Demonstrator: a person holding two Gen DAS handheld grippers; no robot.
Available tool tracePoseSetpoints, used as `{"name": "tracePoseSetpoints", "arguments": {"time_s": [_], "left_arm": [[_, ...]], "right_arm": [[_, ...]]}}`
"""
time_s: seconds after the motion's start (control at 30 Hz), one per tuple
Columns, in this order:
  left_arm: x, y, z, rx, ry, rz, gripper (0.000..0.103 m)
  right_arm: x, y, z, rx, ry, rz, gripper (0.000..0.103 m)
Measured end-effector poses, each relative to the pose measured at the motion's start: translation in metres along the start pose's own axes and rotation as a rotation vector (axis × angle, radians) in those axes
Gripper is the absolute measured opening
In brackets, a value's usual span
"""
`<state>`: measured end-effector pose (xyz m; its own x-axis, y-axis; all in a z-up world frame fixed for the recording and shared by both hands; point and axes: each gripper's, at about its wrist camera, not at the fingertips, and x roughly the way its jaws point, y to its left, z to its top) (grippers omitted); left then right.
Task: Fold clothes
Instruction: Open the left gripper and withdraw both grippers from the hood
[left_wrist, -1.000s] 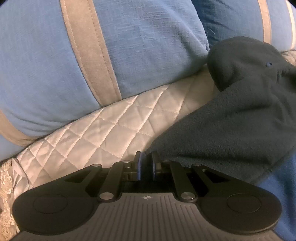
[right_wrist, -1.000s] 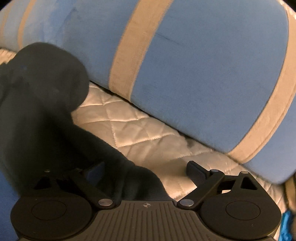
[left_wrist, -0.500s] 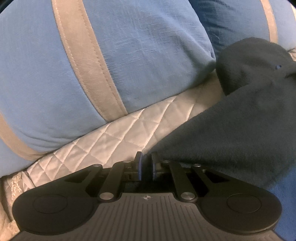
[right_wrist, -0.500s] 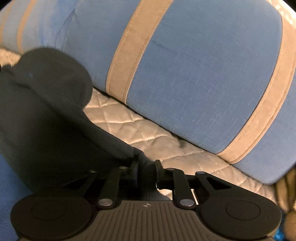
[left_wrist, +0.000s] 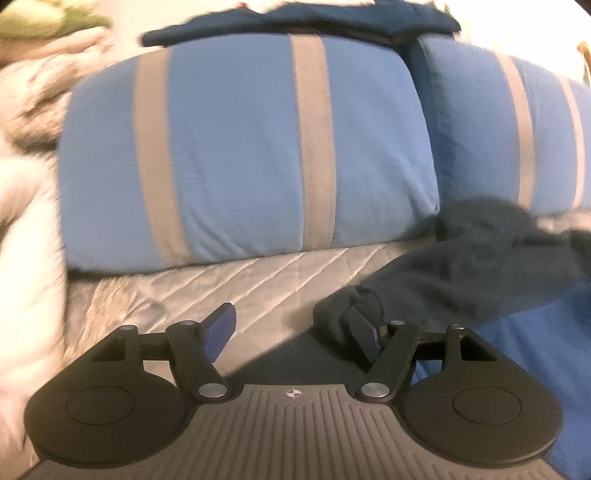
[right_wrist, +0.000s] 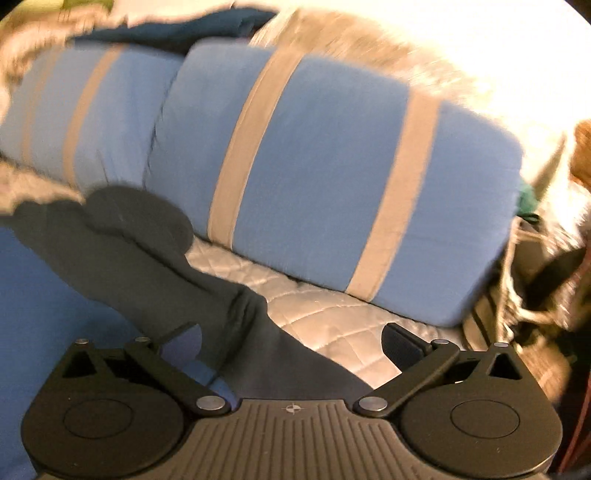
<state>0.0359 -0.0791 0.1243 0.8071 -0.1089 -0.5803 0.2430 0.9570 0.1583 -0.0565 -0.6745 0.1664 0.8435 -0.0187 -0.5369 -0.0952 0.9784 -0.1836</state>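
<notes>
Left wrist view: the left tongs (left_wrist: 295, 332) stand with their jaws apart, having just been opening. A bunched corner of the dark fleece garment (left_wrist: 480, 273) lies against the inner face of the right-hand finger, while the left-hand finger (left_wrist: 221, 328) stands clear of it, so the cloth is not pinched. The garment spreads from lower centre to the right edge of the frame, over a quilted bed cover (left_wrist: 229, 280) and a blue sheet (left_wrist: 535, 350) at lower right. Bare quilted cover lies between the left-hand finger and the pillows, at centre left.

Two blue pillows with tan stripes fill the middle of the frame: one (left_wrist: 240, 155) at centre, the other (left_wrist: 517, 140) at right, touching each other. A dark blue cloth (left_wrist: 295, 18) lies along their top edge. Pale fluffy bedding (left_wrist: 26, 184) fills the left edge; the picture is blurred there.

Right wrist view: the right tongs (right_wrist: 291, 343) are spread wide, having just been opening. A strip of the garment (right_wrist: 122, 251) runs between the fingers from upper left to lower centre, and neither finger presses on it. The right-hand finger (right_wrist: 402, 343) hangs over bare quilted cover (right_wrist: 332, 314). The striped pillows (right_wrist: 332, 177) cross the frame above. At the right edge the bed ends beside dark, blurred clutter that cannot be made out.

Both tongs point obliquely downward toward the bed.
</notes>
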Motion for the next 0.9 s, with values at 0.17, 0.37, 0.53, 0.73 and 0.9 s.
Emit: {"name": "tracePoseSetpoints", "arguments": {"time_s": [0.17,0.37,0.53,0.73,0.9], "left_arm": [[-0.051,0.004,0.007,-0.027,-0.052,-0.009,0.068],[-0.095,0.013,0.028,-0.105,-0.127,-0.043,0.068],[-0.131,0.022,0.033,-0.137,-0.186,-0.034,0.068],[-0.156,0.043,0.003,-0.200,-0.189,-0.005,0.070],[-0.159,0.075,-0.041,-0.329,-0.133,0.021,0.070]], "right_arm": [[-0.064,-0.020,0.027,0.090,-0.079,0.040,0.103],[-0.125,-0.008,0.060,0.087,-0.188,0.119,0.103],[-0.174,0.016,0.078,0.066,-0.287,0.175,0.103],[-0.194,0.054,0.073,0.039,-0.278,0.299,0.103],[-0.189,0.093,0.051,-0.043,-0.257,0.346,0.103]]}}
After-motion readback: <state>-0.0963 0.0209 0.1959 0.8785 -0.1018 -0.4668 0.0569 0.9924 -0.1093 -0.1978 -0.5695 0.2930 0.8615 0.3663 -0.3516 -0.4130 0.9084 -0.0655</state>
